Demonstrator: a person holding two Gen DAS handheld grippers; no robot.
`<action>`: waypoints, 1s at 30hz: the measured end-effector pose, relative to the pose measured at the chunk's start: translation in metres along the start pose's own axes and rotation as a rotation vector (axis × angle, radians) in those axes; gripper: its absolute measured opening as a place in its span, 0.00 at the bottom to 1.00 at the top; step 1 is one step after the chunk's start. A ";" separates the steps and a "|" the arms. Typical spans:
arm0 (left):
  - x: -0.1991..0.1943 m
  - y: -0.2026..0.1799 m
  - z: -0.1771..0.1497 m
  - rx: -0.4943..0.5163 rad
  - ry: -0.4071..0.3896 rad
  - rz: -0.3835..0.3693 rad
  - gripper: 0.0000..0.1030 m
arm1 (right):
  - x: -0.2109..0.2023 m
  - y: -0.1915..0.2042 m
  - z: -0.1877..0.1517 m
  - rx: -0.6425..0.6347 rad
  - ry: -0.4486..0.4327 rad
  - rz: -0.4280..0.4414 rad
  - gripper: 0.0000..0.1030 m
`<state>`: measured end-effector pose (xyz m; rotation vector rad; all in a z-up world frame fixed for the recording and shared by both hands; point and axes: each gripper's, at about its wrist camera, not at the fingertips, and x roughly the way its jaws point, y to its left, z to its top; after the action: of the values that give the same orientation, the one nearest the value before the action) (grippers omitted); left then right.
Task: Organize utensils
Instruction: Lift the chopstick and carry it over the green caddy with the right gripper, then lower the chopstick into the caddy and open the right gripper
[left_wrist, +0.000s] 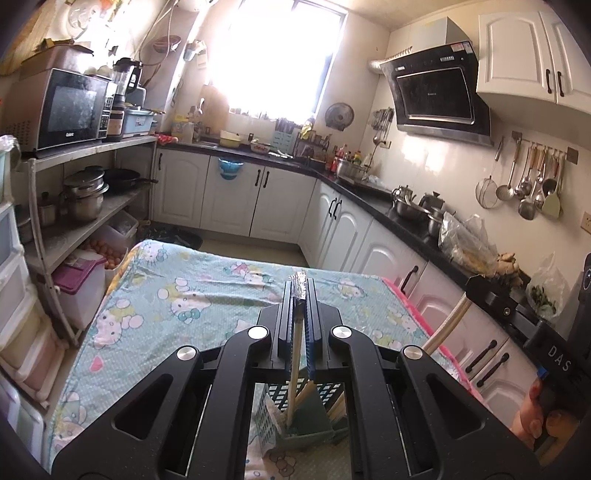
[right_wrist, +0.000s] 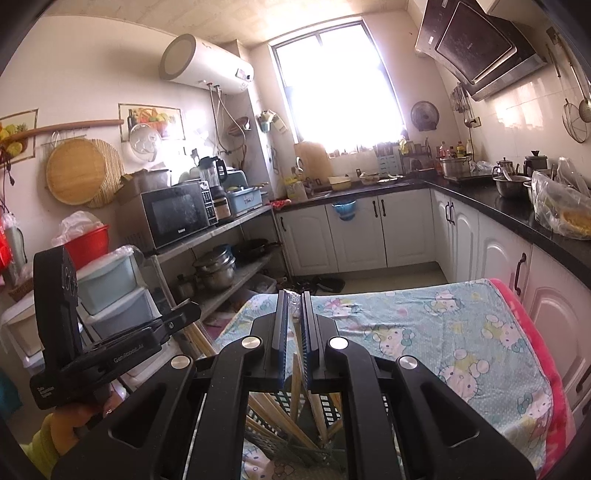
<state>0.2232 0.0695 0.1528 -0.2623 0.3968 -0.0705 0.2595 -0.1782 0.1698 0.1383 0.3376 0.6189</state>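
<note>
My left gripper (left_wrist: 300, 284) is shut on a wooden chopstick (left_wrist: 295, 354) whose top end is wrapped in clear plastic. The stick slants down into a green slotted utensil basket (left_wrist: 295, 424) right under the gripper. My right gripper (right_wrist: 294, 295) is shut on another plastic-tipped chopstick (right_wrist: 295, 376) above the same basket (right_wrist: 295, 435), which holds several chopsticks. The two grippers hang side by side: the right gripper (left_wrist: 474, 290) shows at the right edge with its stick (left_wrist: 447, 321), and the left gripper (right_wrist: 192, 310) shows at the left edge.
The basket stands at the near end of a table under a Hello Kitty cloth (left_wrist: 184, 295) with a pink border (right_wrist: 535, 350). White cabinets and a black counter (left_wrist: 406, 218) run along the right. A shelf with a microwave (left_wrist: 66, 107) and pots stands on the left.
</note>
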 end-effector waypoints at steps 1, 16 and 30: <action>0.002 0.000 -0.002 0.001 0.004 0.001 0.02 | 0.001 0.000 -0.001 -0.003 0.001 -0.002 0.07; 0.026 -0.004 -0.027 0.005 0.069 -0.009 0.03 | 0.012 -0.021 -0.032 0.048 0.047 -0.027 0.07; 0.030 -0.005 -0.039 -0.003 0.110 -0.010 0.03 | 0.006 -0.045 -0.056 0.121 0.096 -0.070 0.10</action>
<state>0.2352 0.0517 0.1086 -0.2641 0.5051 -0.0945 0.2691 -0.2092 0.1058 0.2126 0.4714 0.5372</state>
